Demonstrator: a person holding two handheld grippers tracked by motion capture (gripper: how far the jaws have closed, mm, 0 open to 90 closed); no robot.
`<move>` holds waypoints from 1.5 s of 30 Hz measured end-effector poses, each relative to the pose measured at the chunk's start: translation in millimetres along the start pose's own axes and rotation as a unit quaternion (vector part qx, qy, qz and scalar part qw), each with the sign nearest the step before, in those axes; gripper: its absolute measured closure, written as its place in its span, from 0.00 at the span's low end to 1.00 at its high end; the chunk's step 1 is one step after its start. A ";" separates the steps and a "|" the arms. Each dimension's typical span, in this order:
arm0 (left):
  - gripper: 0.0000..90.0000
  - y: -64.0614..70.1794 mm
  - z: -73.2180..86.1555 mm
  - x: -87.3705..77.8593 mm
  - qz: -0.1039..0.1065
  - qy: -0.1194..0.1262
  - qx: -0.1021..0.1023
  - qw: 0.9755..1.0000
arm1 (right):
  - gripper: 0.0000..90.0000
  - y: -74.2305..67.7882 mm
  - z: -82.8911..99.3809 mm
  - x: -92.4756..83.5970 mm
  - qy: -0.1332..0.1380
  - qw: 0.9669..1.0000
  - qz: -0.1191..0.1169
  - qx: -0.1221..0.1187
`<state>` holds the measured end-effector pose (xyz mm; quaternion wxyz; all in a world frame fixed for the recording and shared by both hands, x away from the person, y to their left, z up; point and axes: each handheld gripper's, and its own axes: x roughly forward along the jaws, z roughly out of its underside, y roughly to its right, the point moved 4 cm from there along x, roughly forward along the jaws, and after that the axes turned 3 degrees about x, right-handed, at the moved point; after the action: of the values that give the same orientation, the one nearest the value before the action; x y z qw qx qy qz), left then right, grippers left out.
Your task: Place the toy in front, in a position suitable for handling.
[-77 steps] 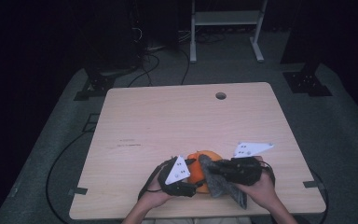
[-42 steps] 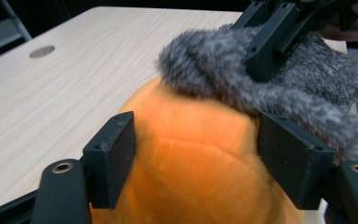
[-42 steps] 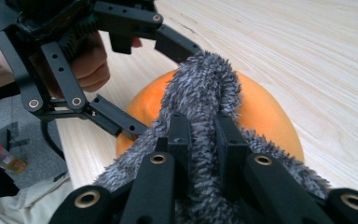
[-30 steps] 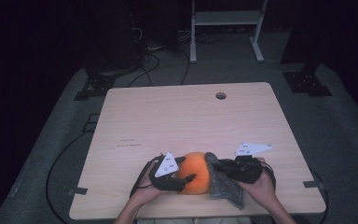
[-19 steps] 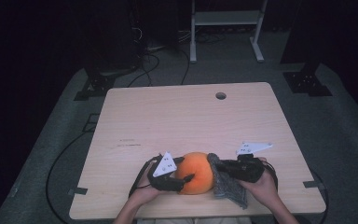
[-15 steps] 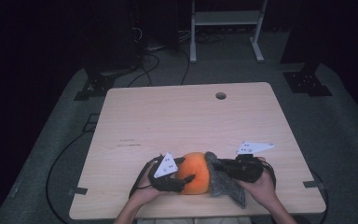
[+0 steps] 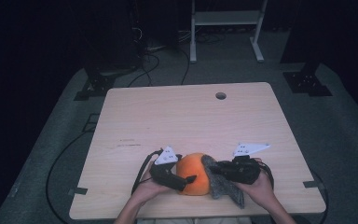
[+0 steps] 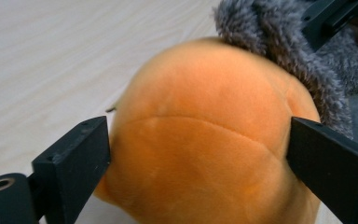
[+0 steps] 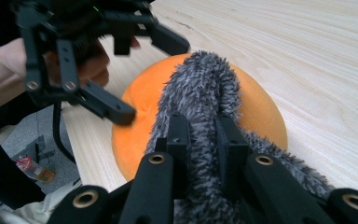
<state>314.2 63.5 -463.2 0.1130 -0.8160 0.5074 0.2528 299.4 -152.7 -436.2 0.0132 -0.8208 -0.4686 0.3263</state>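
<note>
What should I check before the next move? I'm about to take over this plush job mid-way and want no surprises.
1. Right gripper clamped on the grey furry cloth: ok, fingers pinch the fur between them.
2. Left gripper gripping the orange plush ball: not ok, its fingers have just been opening and now flank the ball on both sides.
3. Cloth draped over the ball: ok, it lies across the top.
4. Ball resting on the table: ok, near the front edge.
5. Ball's underside and its contact with the cloth there: cannot tell, hidden.
</note>
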 end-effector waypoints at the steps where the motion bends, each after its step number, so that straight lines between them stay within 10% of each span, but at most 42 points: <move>1: 0.17 1.1 -0.8 -0.8 -0.002 -0.001 0.007 1.000 | 0.86 0.2 0.0 0.2 0.000 1.000 0.002 -0.001; 6: 0.46 15.9 -11.4 -6.9 -0.050 0.054 0.089 0.993 | 0.87 0.6 -3.5 -6.2 0.018 1.000 0.014 0.000; 12: 0.46 30.3 -21.2 -0.1 -0.140 0.090 0.189 0.968 | 0.87 -1.9 -17.1 -20.7 0.087 0.996 0.019 -0.005; 15: 0.38 37.8 -13.7 10.5 -0.129 0.073 0.212 0.966 | 0.87 3.7 -20.1 -14.5 0.086 0.996 0.019 0.005; 20: 0.17 25.8 -19.8 -4.5 -0.095 0.098 0.129 0.982 | 0.87 7.4 -7.2 -2.2 0.035 0.999 0.022 0.006; 23: 0.08 12.5 -14.0 -6.4 -0.065 0.069 0.060 0.994 | 0.87 3.9 -2.4 -5.4 0.028 0.999 0.022 -0.001; 26: 0.11 10.4 -9.2 -0.6 -0.019 0.045 0.026 0.998 | 0.87 1.0 0.6 -6.9 0.021 1.000 0.020 -0.005; 28: 0.24 14.7 -9.2 0.6 -0.015 0.041 0.046 0.998 | 0.87 -2.8 -0.7 -7.8 0.021 0.999 0.027 -0.017; 34: 0.41 34.7 -12.3 1.7 -0.053 0.036 0.157 0.985 | 0.88 -44.2 -10.9 -1.6 0.034 0.994 0.022 -0.105; 40: 0.44 27.8 -8.2 -3.2 -0.049 0.044 0.145 0.987 | 0.88 -15.9 -9.7 -12.5 0.035 0.995 0.059 -0.072; 45: 0.24 26.3 -14.4 -0.9 -0.016 0.036 0.095 0.995 | 0.88 -0.5 -5.3 -17.8 0.030 0.997 0.062 -0.042</move>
<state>294.9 45.8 -448.7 0.1759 -0.8183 0.5194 0.1723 295.7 -164.7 -422.6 -0.0274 -0.8574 -0.4298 0.2818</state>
